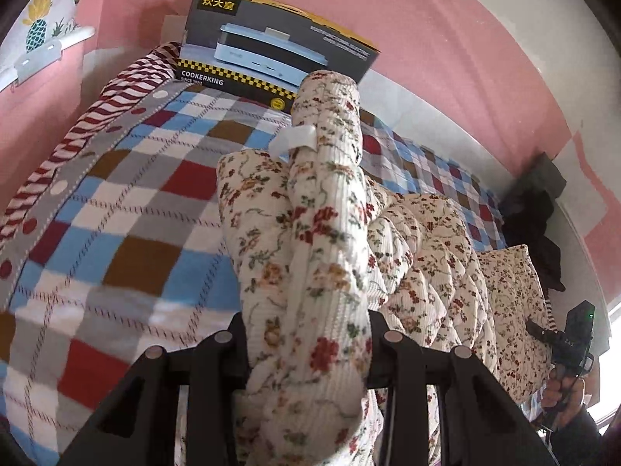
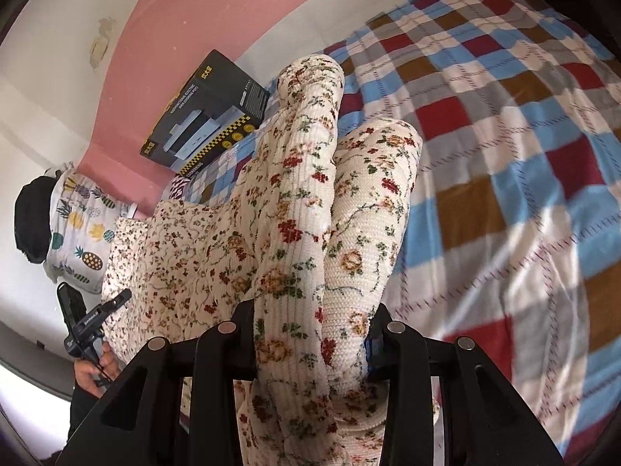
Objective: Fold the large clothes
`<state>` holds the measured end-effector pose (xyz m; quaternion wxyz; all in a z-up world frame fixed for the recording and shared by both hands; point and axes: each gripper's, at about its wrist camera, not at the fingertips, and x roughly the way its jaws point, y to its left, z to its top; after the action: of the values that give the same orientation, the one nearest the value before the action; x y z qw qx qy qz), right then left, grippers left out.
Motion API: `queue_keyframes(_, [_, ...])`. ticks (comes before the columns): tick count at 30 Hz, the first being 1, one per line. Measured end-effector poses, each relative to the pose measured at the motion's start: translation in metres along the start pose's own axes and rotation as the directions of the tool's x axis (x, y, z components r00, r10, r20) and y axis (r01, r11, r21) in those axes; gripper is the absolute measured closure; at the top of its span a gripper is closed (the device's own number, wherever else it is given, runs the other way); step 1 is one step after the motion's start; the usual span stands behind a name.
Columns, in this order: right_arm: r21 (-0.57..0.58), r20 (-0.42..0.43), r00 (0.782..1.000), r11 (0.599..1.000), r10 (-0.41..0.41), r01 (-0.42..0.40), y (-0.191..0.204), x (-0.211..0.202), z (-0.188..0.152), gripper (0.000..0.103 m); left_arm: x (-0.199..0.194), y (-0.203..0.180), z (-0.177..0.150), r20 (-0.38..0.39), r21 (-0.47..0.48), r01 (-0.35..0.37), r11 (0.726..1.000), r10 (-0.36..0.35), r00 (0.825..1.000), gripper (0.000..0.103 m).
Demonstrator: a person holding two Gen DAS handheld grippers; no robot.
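A cream quilted garment with a small red and green flower print (image 1: 427,256) hangs stretched between my two grippers above a bed. My left gripper (image 1: 308,345) is shut on a bunched edge of it, which rises in a thick roll with a white label (image 1: 293,138) near the top. My right gripper (image 2: 312,334) is shut on another bunched edge (image 2: 310,209). The cloth hides both sets of fingertips. The right gripper also shows at the far right of the left wrist view (image 1: 570,341), and the left gripper at the lower left of the right wrist view (image 2: 91,322).
A checked blanket (image 1: 128,233) in blue, red, brown and grey covers the bed (image 2: 524,155). A black COOKERKING box (image 1: 271,50) stands at its far end by the pink wall. A pineapple-print cloth (image 2: 77,229) and dark clothes (image 1: 535,225) lie at the sides.
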<state>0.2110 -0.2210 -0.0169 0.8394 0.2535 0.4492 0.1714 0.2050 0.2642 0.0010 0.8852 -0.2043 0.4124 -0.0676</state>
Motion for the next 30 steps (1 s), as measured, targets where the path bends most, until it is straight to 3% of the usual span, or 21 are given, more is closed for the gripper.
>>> queue_keyframes(12, [-0.003, -0.016, 1.0, 1.0, 0.022, -0.022, 0.013, 0.077, 0.05, 0.065, 0.048, 0.044, 0.059, 0.024, -0.018, -0.034, 0.999, 0.034, 0.999, 0.065])
queue_keyframes(19, [0.054, -0.048, 0.999, 0.998, -0.014, 0.016, -0.011, 0.124, 0.054, 0.059, 0.095, 0.073, 0.062, -0.01, -0.053, -0.073, 0.996, 0.072, 0.997, 0.062])
queue_keyframes(25, [0.124, -0.067, 0.998, 0.992, 0.013, -0.004, -0.04, 0.134, 0.036, 0.043, 0.121, 0.095, 0.052, -0.039, -0.082, -0.091, 0.993, 0.088, 0.995, 0.05])
queue_keyframes(27, [0.145, -0.058, 0.998, 0.989, 0.017, -0.009, -0.04, 0.133, 0.035, 0.041, 0.125, 0.099, 0.052, -0.034, -0.094, -0.098, 0.991, 0.095, 0.995, 0.041])
queue_keyframes(30, [0.131, -0.057, 0.998, 0.991, -0.023, 0.03, -0.035, 0.125, 0.037, 0.04, 0.121, 0.102, 0.052, -0.039, -0.133, -0.088, 0.987, 0.084, 0.996, 0.04])
